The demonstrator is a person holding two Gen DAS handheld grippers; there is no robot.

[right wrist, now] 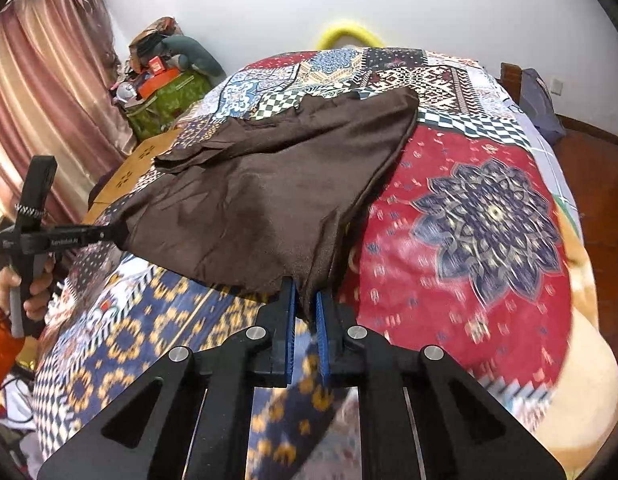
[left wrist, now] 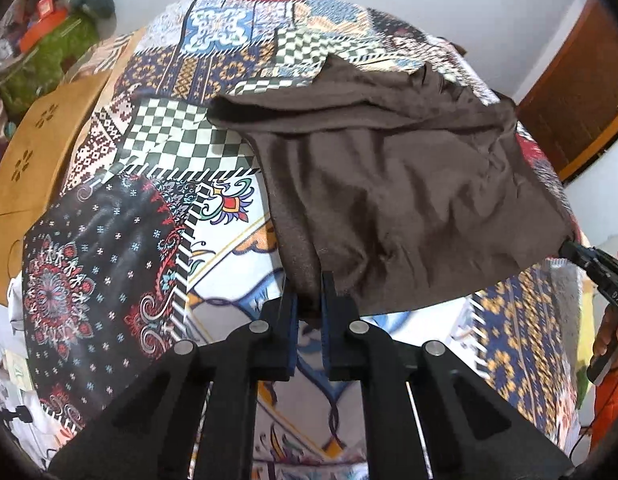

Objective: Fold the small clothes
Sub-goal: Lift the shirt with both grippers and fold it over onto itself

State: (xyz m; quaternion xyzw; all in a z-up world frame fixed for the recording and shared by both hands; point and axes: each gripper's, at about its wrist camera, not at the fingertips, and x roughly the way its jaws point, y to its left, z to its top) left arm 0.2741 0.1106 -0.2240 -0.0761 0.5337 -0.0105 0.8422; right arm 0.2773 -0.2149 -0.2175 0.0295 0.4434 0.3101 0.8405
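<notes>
Left hand-held gripper [left wrist: 309, 300]: jaws nearly together, clamped on the near corner of the brown garment [left wrist: 389, 184], with cloth bunched between the blue pads [left wrist: 293, 320]. Right hand-held gripper [right wrist: 305, 308]: jaws likewise drawn close, pinching another near corner of the same garment, a fold hanging down between its pads [right wrist: 321, 320].

From the right wrist view, the person's left hand [right wrist: 27, 284] wraps the handle of the left unit, which is levelled and pointing sideways into the cloth edge. From the left wrist view, the right hand [left wrist: 609, 332] is partly visible at the frame edge (fingers only).

The garment's near edge is lifted and stretched between the two grips; its far portion lies rumpled on the patchwork bedspread [right wrist: 469, 208] covering the bed. Beyond the bed: a pink curtain [right wrist: 49, 100], a cluttered green box [right wrist: 169, 96] and a white wall [right wrist: 429, 4].
</notes>
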